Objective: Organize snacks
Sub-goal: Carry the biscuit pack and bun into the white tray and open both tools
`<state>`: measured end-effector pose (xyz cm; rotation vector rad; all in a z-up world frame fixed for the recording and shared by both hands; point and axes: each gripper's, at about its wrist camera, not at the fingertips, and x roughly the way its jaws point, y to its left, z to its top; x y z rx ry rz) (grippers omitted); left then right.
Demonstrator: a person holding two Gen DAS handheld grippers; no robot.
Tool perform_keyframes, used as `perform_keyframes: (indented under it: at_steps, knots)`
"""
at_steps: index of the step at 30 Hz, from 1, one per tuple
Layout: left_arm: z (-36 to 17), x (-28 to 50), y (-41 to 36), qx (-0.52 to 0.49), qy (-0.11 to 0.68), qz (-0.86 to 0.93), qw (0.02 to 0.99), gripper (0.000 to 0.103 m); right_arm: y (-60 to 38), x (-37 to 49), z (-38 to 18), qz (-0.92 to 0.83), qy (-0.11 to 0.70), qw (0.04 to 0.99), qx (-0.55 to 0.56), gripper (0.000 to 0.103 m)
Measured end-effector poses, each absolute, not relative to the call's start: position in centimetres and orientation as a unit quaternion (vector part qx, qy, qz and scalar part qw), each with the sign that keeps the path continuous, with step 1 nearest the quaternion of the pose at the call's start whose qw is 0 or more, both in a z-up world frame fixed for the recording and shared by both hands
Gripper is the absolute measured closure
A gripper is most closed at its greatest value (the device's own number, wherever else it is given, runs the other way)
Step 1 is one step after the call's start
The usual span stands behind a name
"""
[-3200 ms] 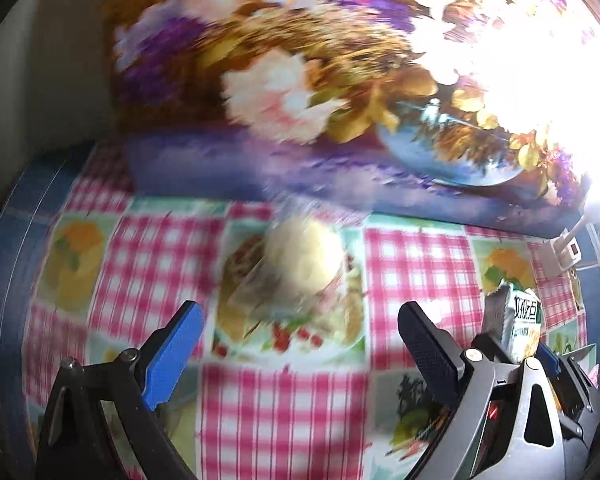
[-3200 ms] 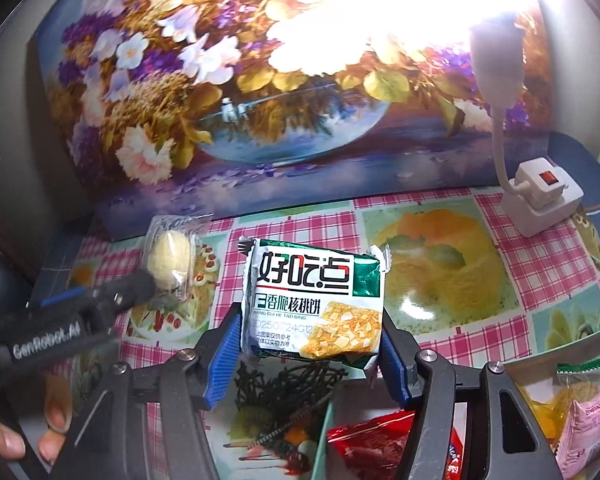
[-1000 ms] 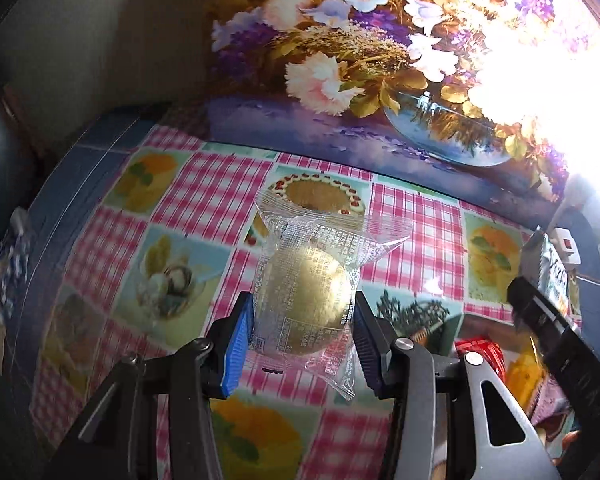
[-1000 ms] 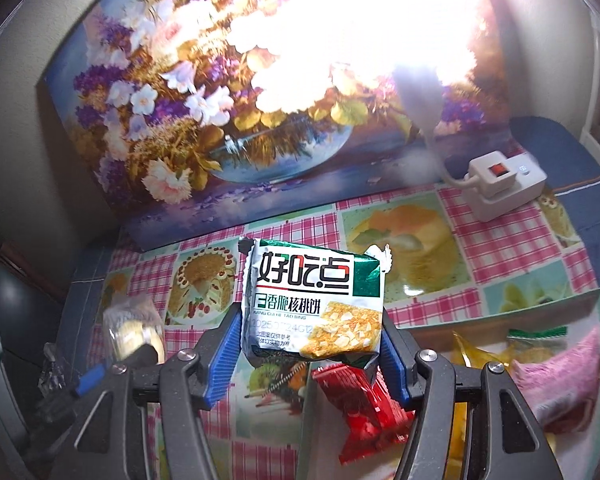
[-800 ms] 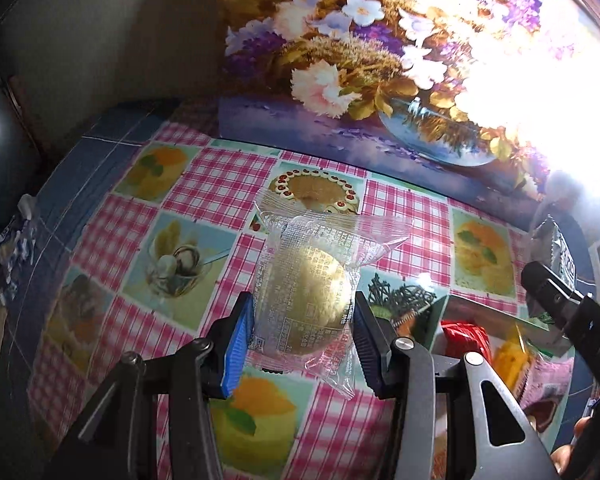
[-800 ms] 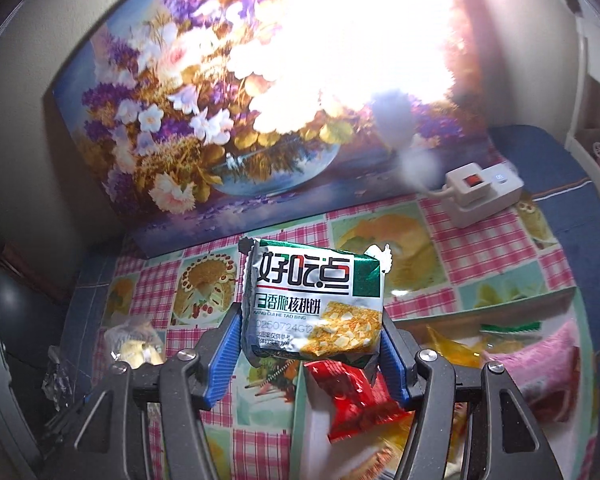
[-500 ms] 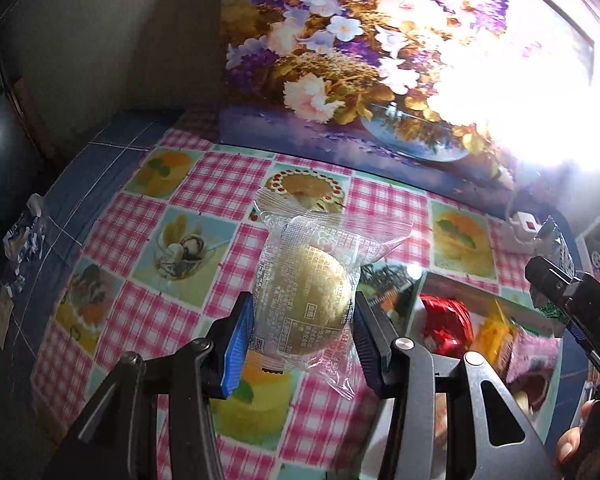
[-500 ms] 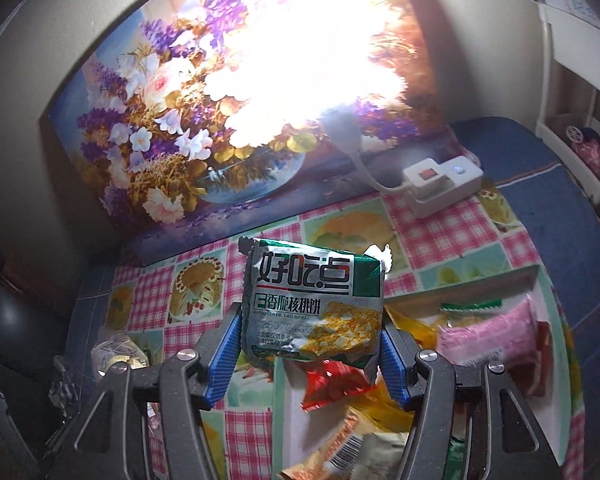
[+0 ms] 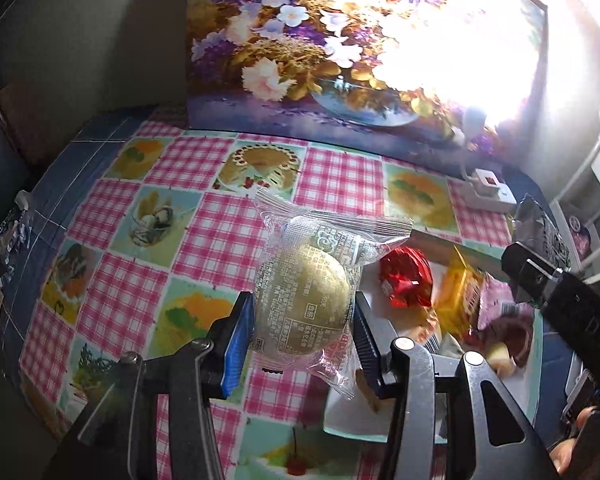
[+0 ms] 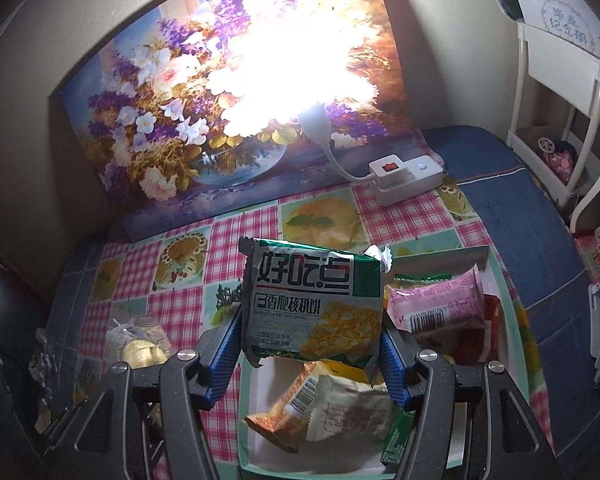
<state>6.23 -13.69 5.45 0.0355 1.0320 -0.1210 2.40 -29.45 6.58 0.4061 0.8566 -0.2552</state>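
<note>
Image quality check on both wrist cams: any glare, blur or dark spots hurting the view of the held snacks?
Left wrist: lamp glare washes out the upper right of the flower painting; the clear-wrapped pastry in the left gripper is sharp. Right wrist: glare burns out the painting's centre, corners fall dark, yet print on the green biscuit pack in the right gripper is readable. Fisheye bends the edges in both.

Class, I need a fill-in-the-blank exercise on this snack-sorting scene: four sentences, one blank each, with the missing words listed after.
1. The left gripper holds a round pastry sealed in a ____ wrapper.
2. The right gripper holds a biscuit packet whose top band is ____.
3. The pink packet lies inside the ____.
4. The tablecloth has pink and white ____.

Missing words: clear; green; tray; checks
</note>
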Motion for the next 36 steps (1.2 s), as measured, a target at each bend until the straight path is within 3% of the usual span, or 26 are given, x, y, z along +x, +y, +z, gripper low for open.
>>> perform_keyframes:
  at_steps: [18, 36]
  knots:
    - [4.0, 4.5, -16.9, 0.042, 0.509, -0.121, 0.851, 0.053, -33.6, -0.4, 3.4, -0.172, 0.444, 0.848, 0.23, 0.038]
    - [0.8, 7.6, -19.6, 0.048, 0.506, -0.164, 0.845, 0.053, -34.4, 1.4, -0.5, -0.171, 0.49, 0.819, 0.243, 0.038]
